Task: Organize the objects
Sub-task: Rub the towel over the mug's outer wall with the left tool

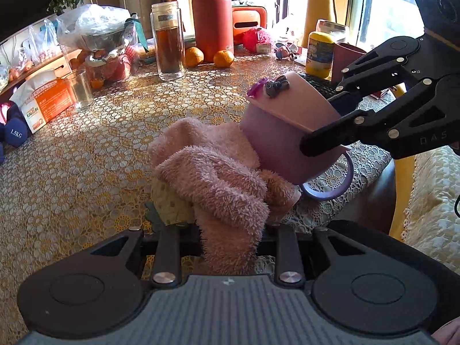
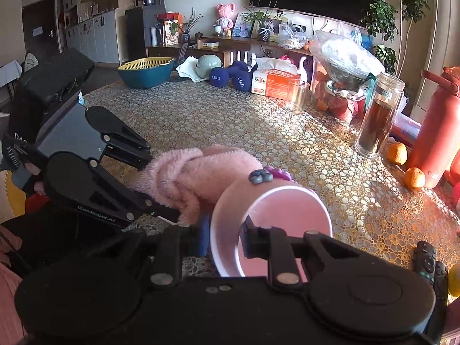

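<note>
A fluffy pink towel hangs bunched from my left gripper, which is shut on it just above the table; it also shows in the right wrist view. My right gripper is shut on the rim of a pink mug with a purple handle and small charms on its rim. The mug is tilted on its side, its base against the towel. In the right wrist view the mug opens toward the camera, one finger inside it and the other outside. A yellow-green knitted thing lies under the towel.
The table has a gold lace cloth. At the back stand a glass tea bottle, a red thermos, two oranges, a drinking glass, a tissue pack, bagged fruit and a yellow jar. Remotes lie at the right.
</note>
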`<state>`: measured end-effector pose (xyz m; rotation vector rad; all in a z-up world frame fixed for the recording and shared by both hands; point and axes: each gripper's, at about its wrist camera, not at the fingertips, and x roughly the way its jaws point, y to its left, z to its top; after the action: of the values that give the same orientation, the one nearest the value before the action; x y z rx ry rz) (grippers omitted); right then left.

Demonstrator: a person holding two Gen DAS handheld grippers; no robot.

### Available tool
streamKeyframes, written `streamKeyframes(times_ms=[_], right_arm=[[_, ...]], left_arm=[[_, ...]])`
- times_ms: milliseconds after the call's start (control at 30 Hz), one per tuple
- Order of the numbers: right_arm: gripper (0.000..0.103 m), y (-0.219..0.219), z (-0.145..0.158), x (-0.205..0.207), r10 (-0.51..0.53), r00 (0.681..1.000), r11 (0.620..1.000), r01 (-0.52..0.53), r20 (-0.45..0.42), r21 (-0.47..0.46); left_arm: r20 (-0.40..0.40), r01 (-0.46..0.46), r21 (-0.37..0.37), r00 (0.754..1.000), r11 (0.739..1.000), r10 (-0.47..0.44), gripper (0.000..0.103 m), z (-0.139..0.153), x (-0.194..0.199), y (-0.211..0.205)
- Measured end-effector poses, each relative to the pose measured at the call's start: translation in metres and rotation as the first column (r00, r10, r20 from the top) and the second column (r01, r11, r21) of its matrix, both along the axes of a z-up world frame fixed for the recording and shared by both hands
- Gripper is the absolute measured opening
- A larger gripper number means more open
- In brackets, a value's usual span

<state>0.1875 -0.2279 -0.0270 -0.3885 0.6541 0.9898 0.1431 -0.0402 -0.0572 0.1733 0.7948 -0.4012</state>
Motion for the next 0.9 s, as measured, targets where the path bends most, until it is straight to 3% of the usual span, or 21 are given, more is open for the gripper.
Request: streamKeyframes(times_ms=[200, 400, 600, 900], right_arm=[[0.02, -0.001, -0.001, -0.002, -0.006, 1.0, 1.0, 0.006, 0.006, 0.003], [0.02, 0.002, -0.001, -0.003, 0.007, 1.0, 1.0, -0.007, 0.017, -0.007], [0.02, 0.002, -0.001, -0.003, 0.022, 0.999, 1.0, -0.022, 0.028, -0.021], [0.02, 0.0, -0.001, -0.003, 0.037, 0.999, 0.999, -0.036, 0.025, -0.025]], left_arm=[[0.075, -0.025, -0.054, 0.997, 0.998, 0.029, 0.028, 0.029, -0.015, 0.007], [0.114, 0.007, -0.093, 0.993, 0.996, 0.003, 0.028, 0.054, 0.005, -0.004], [0.117, 0.027, -0.047, 0.993, 0.999, -0.021, 0.028, 0.05, 0.034, -0.024], [0.061, 0.007, 0.005, 0.998, 1.0, -0.008, 0.028, 0.027, 0.06, -0.02]])
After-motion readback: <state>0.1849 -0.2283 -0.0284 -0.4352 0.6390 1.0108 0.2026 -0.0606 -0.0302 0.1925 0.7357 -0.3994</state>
